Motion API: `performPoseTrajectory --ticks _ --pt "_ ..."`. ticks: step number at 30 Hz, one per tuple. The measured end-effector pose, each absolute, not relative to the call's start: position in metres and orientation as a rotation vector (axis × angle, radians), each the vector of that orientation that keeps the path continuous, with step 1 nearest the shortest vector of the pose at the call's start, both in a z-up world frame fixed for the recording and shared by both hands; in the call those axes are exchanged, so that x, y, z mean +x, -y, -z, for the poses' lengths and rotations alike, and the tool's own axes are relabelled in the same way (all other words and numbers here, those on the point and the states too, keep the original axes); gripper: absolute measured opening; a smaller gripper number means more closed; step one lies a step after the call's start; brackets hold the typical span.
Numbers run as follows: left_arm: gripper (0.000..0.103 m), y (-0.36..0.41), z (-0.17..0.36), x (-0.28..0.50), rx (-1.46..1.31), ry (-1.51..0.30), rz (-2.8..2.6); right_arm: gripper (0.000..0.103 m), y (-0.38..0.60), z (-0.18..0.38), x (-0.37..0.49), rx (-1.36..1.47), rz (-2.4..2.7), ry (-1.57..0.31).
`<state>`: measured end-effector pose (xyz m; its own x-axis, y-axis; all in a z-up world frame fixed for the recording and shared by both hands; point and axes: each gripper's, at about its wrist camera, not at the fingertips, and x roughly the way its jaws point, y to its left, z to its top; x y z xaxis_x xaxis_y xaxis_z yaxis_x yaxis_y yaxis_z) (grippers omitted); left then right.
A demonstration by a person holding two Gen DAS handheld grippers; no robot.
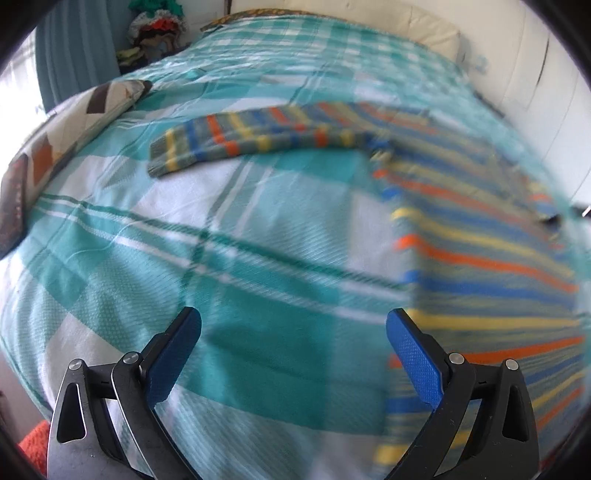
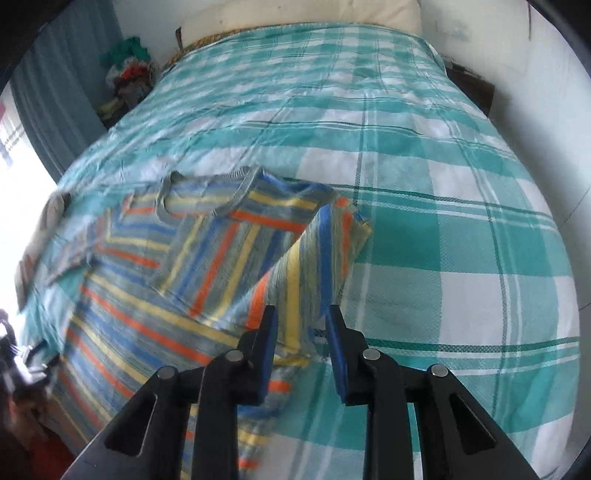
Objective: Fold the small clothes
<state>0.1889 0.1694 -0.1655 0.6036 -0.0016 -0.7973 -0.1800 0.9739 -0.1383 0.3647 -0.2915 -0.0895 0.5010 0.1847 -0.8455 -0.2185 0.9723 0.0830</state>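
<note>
A striped shirt (image 2: 147, 295) in blue, orange, yellow and grey lies flat on the teal plaid bed (image 2: 461, 229), its grey collar (image 2: 207, 195) toward the far end. One sleeve (image 2: 310, 258) is folded in over the chest, and its end lies between the fingers of my right gripper (image 2: 303, 312). The jaws stand partly apart and the pads do not visibly press the cloth. In the left wrist view the shirt body (image 1: 480, 258) is at the right, with the other sleeve (image 1: 258, 136) stretched out to the left. My left gripper (image 1: 293, 317) is wide open over bare sheet, just left of the shirt's edge.
A patterned pillow (image 1: 74, 122) lies at the bed's left edge. A pile of clothes (image 2: 129, 81) sits in the far left corner by a blue curtain. A cream pillow (image 2: 295, 14) is at the head, and a white wall runs along the right.
</note>
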Motion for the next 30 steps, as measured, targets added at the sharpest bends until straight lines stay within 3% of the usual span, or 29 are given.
performPoseTrajectory --ticks 3,8,13,17,18,20,21,22,26,30 --pt "0.101 -0.155 0.126 0.200 -0.339 -0.854 0.061 0.034 0.283 0.098 0.340 -0.007 -0.303 -0.989" --pt "0.101 -0.087 0.095 0.296 -0.468 -0.884 0.376 0.036 0.274 0.110 0.295 -0.021 -0.271 -0.932" --pt "0.085 -0.006 0.125 0.407 -0.375 -1.052 0.418 0.039 0.282 0.121 0.256 0.040 -0.244 -0.892" --pt "0.079 0.017 0.159 0.453 -0.366 -1.136 0.355 0.045 0.293 0.126 0.222 0.106 -0.227 -0.848" --pt "0.074 0.019 0.166 0.457 -0.373 -1.141 0.337 0.045 0.293 0.128 0.214 0.104 -0.225 -0.840" --pt "0.054 0.026 0.176 0.463 -0.371 -1.140 0.318 0.045 0.292 0.133 0.204 0.082 -0.226 -0.838" --pt "0.024 0.030 0.178 0.464 -0.338 -1.143 0.315 0.045 0.291 0.136 0.201 0.069 -0.227 -0.839" --pt "0.000 0.037 0.179 0.466 -0.293 -1.142 0.314 0.045 0.291 0.138 0.200 0.061 -0.226 -0.838" --pt "0.000 0.025 0.155 0.452 -0.327 -1.049 0.291 0.046 0.297 0.134 0.207 0.049 -0.199 -0.815" --pt "0.000 0.003 0.140 0.439 -0.340 -0.993 0.221 0.057 0.308 0.128 0.228 0.015 -0.148 -0.814"
